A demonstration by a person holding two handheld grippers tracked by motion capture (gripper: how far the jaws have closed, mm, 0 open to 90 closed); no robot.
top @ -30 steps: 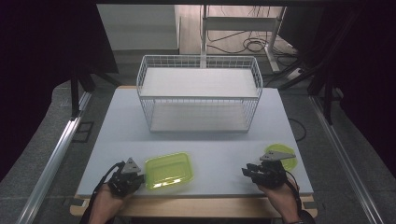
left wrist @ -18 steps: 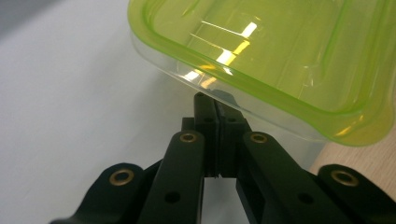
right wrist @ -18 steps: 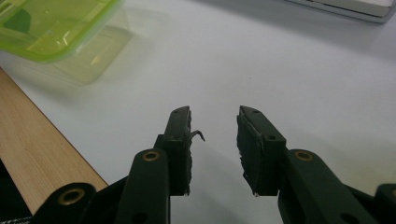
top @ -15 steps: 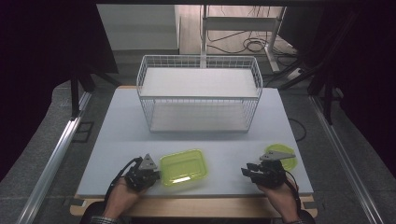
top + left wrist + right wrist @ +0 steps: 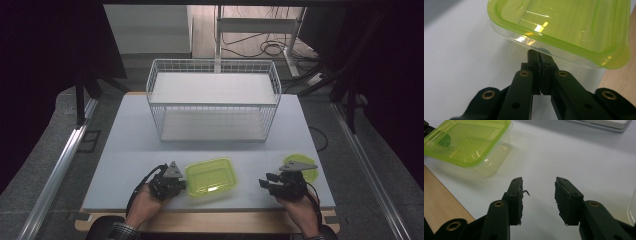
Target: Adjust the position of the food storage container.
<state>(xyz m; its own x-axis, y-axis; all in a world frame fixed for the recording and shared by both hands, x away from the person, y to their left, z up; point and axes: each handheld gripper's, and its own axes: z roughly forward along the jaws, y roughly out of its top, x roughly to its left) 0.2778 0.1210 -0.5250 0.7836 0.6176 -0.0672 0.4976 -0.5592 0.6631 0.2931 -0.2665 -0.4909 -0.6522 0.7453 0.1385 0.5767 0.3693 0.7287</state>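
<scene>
My left gripper (image 5: 170,184) has its jaws pressed together right at the rim of the green box (image 5: 211,176). In the left gripper view the tips (image 5: 539,56) meet just under the rim edge; I can't tell if a bit of rim is pinched between them. My right gripper (image 5: 272,184) is released, jaws spread with bare table between them, well apart from the box.

Containers:
- Green box: sits on the white table (image 5: 130,150) near the front edge, about 6 o'clock from the wire basket (image 5: 212,102). Left gripper at its 9 o'clock, right gripper off at its 3 o'clock. Nothing inside that I can see.
- Wire basket: white, two tiers, at the 12 o'clock side of the table. Both shelves look bare.
- Small green-lidded tub (image 5: 300,162): just past my right gripper, partly hidden by its grey plate. Contents not readable.

Box look: clear plastic body, translucent lime-green top with rounded corners and a raised border, glossy highlights across it. From the right gripper view (image 5: 466,143) it looks shallow and rectangular and sits flat. A dark patch shows through its far corner there.
</scene>
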